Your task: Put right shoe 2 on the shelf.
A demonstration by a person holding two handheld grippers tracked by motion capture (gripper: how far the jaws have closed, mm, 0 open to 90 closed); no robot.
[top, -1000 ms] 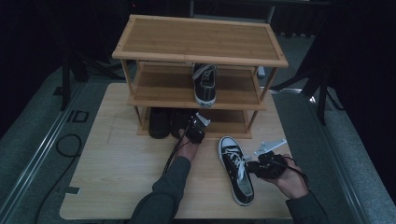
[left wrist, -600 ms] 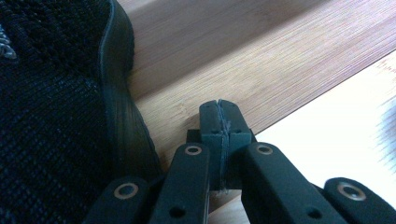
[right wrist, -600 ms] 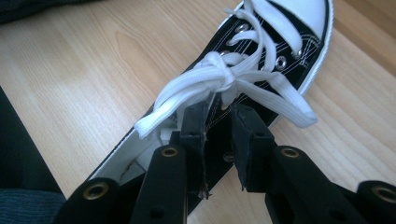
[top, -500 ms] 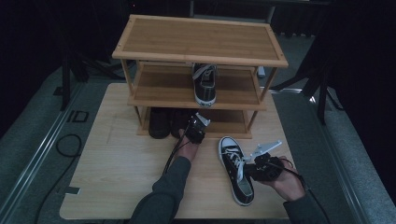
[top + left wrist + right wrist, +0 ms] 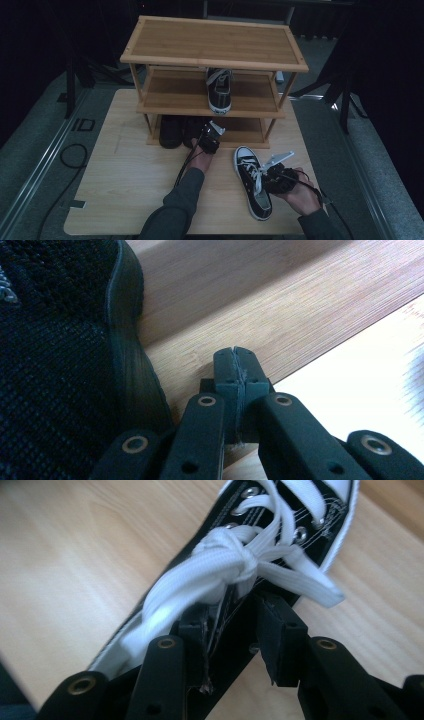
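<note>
high view: a three-tier wooden shoe rack (image 5: 212, 42) stands at the far side of the wooden table (image 5: 125, 185), with one dark sneaker (image 5: 219, 89) on its middle shelf and dark shoes (image 5: 171, 131) on the bottom shelf. the black-and-white sneaker (image 5: 254, 181) lies on the table in front of the rack, toe toward the rack, just beside the right gripper (image 5: 272, 176), which sits at its right side near the laces. the left gripper (image 5: 208, 140) rests at the front edge of the bottom shelf, close to the dark shoes. left gripper view: the left gripper (image 5: 236, 371) has its jaws pressed fully together with nothing between them, tips over the shelf edge, a black knit shoe (image 5: 60, 360) just to the left (touching or not, cannot tell). right gripper view: the right gripper (image 5: 235, 625) has its jaws at a moderate gap, having just been opening; the sneaker's (image 5: 260, 545) side wall stands between them beneath the white lace knot (image 5: 225, 560), against one jaw, the other jaw standing clear of it.
</note>
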